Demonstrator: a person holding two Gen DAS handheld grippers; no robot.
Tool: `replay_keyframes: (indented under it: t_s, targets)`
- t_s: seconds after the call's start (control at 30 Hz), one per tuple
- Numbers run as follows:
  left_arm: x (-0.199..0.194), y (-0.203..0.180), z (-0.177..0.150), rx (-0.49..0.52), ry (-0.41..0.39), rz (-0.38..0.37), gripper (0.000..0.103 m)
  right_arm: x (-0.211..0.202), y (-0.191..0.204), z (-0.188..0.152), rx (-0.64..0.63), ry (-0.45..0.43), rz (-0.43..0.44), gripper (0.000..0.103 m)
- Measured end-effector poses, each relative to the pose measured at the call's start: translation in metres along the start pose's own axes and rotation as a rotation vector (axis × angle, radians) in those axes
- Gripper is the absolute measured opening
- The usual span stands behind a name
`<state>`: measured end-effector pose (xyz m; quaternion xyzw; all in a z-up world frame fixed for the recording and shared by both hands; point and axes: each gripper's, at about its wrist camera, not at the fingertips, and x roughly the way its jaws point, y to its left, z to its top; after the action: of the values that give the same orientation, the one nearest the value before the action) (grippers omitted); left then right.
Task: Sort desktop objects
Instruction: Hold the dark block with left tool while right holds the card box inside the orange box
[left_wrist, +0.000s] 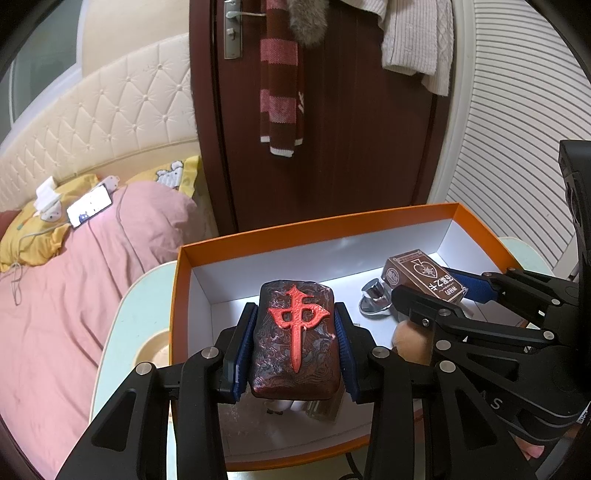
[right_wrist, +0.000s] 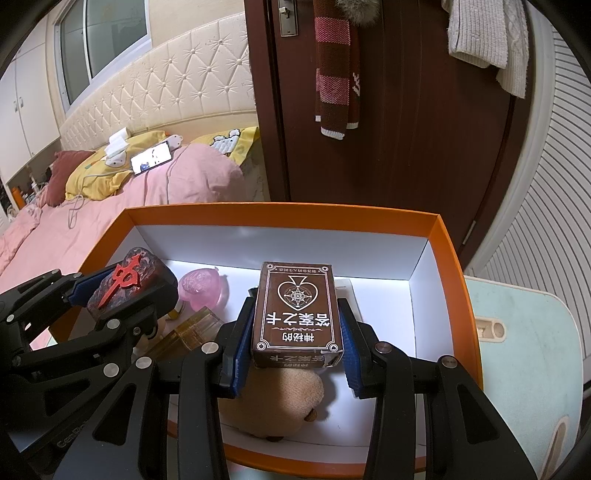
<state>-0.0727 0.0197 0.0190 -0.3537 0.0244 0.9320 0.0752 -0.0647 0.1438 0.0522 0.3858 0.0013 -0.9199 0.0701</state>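
Left gripper (left_wrist: 295, 343): clamped on the tile (left_wrist: 294, 338), a dark block with a red character, lower centre of the left view, above the box (left_wrist: 314, 225).
Right gripper (right_wrist: 297, 334): clamped on the card pack (right_wrist: 297, 314), centre of the right view, also over the box.
Box contents: plush (right_wrist: 277, 398) under the pack; pink heart (right_wrist: 201, 291) and amber bottle (right_wrist: 192, 332) at left; chrome piece (left_wrist: 375, 295).
Step, judged: both items carried above the box. Next calls for lowering each onto bare floor, then letting go.
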Motion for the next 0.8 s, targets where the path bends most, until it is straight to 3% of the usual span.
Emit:
replay_keyframes:
  t_s: [0.8]
  targets:
    - [-0.0001, 0.0014, 0.0001, -0.009, 0.015, -0.005, 0.038, -0.0023, -0.0002, 0.0001, -0.007, -0.004, -0.017, 0.042]
